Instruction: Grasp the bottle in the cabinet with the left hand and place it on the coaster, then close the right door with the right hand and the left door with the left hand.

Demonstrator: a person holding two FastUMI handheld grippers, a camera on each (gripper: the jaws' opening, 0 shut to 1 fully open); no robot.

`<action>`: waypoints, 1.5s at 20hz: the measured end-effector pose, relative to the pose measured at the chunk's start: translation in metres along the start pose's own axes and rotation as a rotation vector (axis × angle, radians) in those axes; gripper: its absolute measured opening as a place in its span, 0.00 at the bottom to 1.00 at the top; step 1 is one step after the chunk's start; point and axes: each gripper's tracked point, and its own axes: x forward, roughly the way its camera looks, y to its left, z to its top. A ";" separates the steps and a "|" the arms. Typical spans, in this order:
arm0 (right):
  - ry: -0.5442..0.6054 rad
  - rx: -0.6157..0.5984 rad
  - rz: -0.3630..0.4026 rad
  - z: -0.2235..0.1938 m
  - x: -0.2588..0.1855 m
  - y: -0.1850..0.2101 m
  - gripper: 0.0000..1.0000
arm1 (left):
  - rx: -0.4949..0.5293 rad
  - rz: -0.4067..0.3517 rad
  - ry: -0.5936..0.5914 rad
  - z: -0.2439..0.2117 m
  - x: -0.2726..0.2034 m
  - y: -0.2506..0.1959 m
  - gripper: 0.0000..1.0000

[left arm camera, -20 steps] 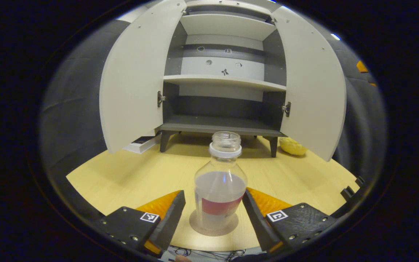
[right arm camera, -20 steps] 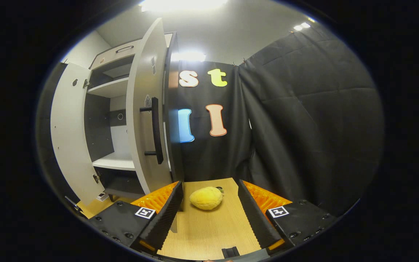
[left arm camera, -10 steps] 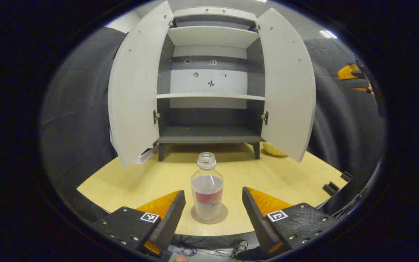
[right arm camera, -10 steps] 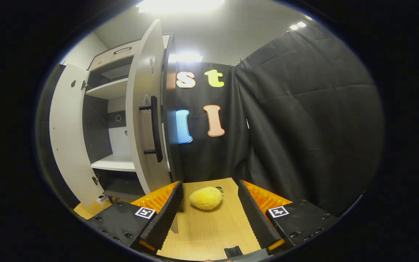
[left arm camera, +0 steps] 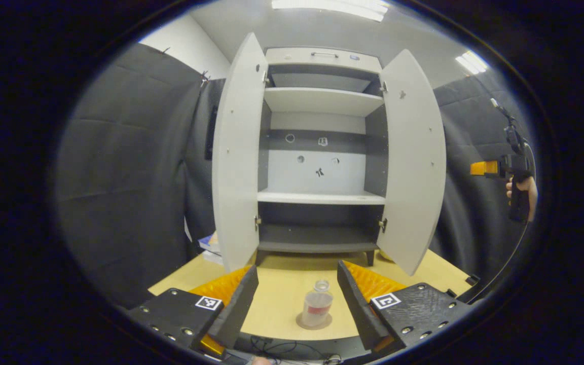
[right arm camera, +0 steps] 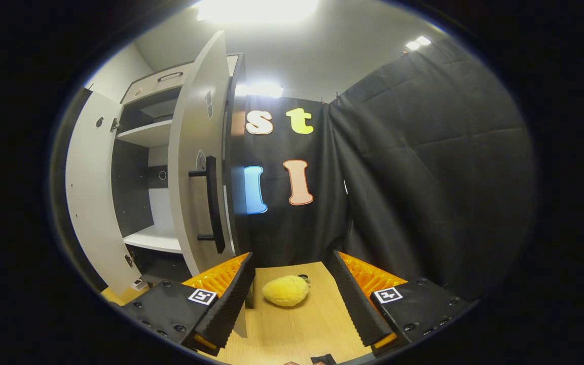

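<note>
A clear bottle (left arm camera: 317, 306) with a red label stands upright on a round coaster (left arm camera: 314, 321) near the table's front edge. My left gripper (left arm camera: 297, 296) is open, raised well back from the bottle. The cabinet (left arm camera: 322, 167) stands behind with both doors open: left door (left arm camera: 236, 157), right door (left arm camera: 416, 157). In the right gripper view my right gripper (right arm camera: 292, 296) is open, beside the right door (right arm camera: 198, 167) with its dark handle (right arm camera: 211, 203). That right gripper (left arm camera: 495, 168), held by a hand (left arm camera: 520, 190), also shows far right in the left gripper view.
A yellow plush toy (right arm camera: 285, 291) lies on the wooden table (right arm camera: 292, 329) beyond the right fingers. Books (left arm camera: 210, 246) sit left of the cabinet. Black cloth walls surround the booth. Cables (left arm camera: 277, 347) hang below the table's front edge.
My left gripper has pulled back and risen from the bottle, which stays on the coaster and now looks small. The right gripper has shifted slightly closer to the right door.
</note>
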 end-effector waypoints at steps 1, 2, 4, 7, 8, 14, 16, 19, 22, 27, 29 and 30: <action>-0.010 -0.014 0.001 0.008 0.002 0.000 0.97 | 0.012 0.015 -0.023 0.019 0.003 0.007 0.91; -0.024 -0.028 0.001 0.018 0.004 0.001 0.96 | 0.013 0.027 -0.043 0.037 0.006 0.011 0.97; -0.037 -0.036 0.016 0.034 0.009 0.006 0.96 | -0.001 0.050 -0.045 0.058 0.017 0.021 0.91; -0.054 -0.007 0.041 0.056 0.019 0.014 0.96 | -0.009 0.059 -0.076 0.085 0.044 0.027 0.98; -0.050 0.016 0.055 0.059 0.025 0.017 0.92 | -0.019 0.053 -0.084 0.094 0.053 0.027 0.98; -0.020 -0.028 0.073 0.062 0.063 0.022 0.92 | 0.034 0.108 -0.037 0.134 0.111 0.040 0.90; 0.000 -0.002 0.076 0.060 0.078 0.027 0.96 | 0.017 0.080 -0.057 0.149 0.127 0.033 0.90; 0.011 0.044 0.083 0.061 0.095 0.031 0.96 | -0.015 0.063 -0.071 0.161 0.153 0.034 0.98; 0.033 0.065 0.111 0.060 0.103 0.037 0.92 | -0.024 0.074 -0.051 0.160 0.181 0.042 0.98; 0.046 0.037 0.086 0.061 0.103 0.039 0.96 | -0.041 0.080 -0.020 0.151 0.203 0.048 0.91; 0.036 0.011 0.064 0.063 0.099 0.042 0.96 | -0.053 0.064 -0.012 0.148 0.206 0.047 0.91; 0.026 0.003 0.055 0.063 0.097 0.045 0.96 | -0.059 0.052 -0.009 0.147 0.208 0.046 0.91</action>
